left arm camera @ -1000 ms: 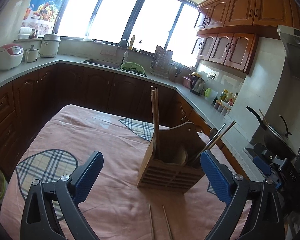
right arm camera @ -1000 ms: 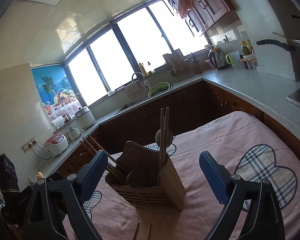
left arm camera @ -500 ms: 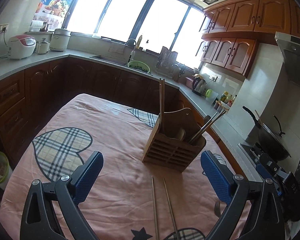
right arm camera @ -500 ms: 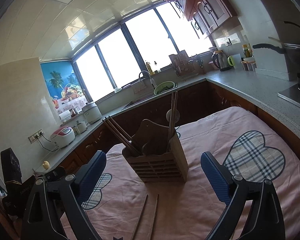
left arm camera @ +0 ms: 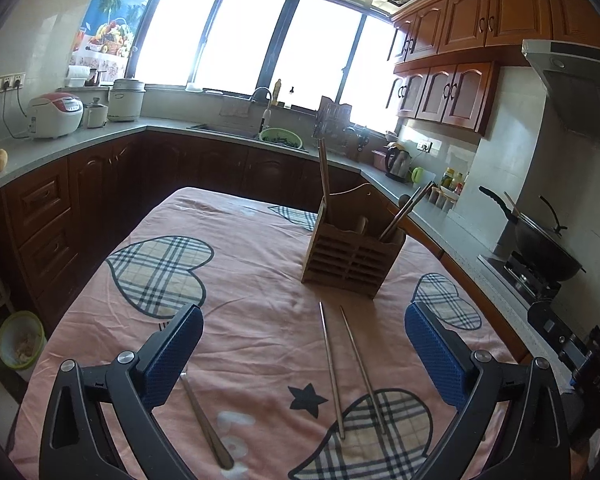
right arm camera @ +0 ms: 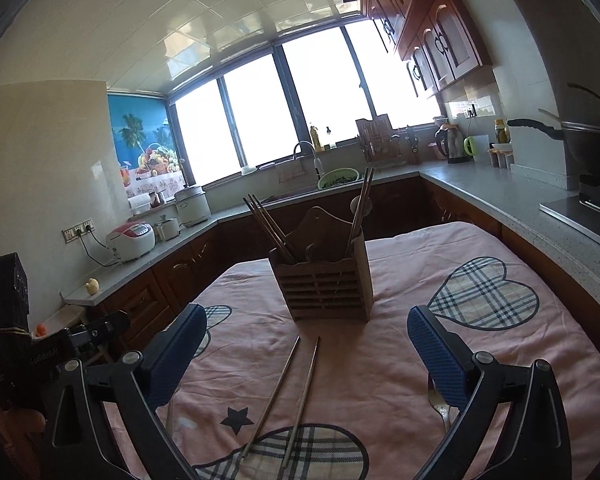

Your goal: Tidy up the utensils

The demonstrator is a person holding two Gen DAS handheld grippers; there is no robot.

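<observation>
Left gripper (left arm camera: 303, 350): being held well open above the table, blue pads wide apart, nothing being gripped.
Right gripper (right arm camera: 307, 350): jaws being opened right now, already very wide; nothing is being pinched between the pads (right arm camera: 436, 356).
Loose chopsticks (left arm camera: 350, 368): a metal pair is being left flat on the cloth, side by side, just in front of the holder; both grippers are being pointed over them, not touching.
Utensil holder (left arm camera: 350, 254): slatted wooden box, being kept upright near the middle of the table, beyond the loose pair.
Holder contents: dark chopsticks (right arm camera: 270, 228) are being leaned out of one end compartment, another pair (right arm camera: 362, 204) is being stood nearly upright in the other end; a rounded handle is poking up between them, can't tell what it belongs to.
Spoon handle (left arm camera: 206, 424): lying on the cloth partly under the left gripper's left finger; the bowl end is hidden.
Fork (right arm camera: 440, 408): tines being half covered by the right gripper's right finger, lying on the cloth.
Tablecloth (left arm camera: 236, 280): pink with plaid hearts, covering the whole table.
</observation>
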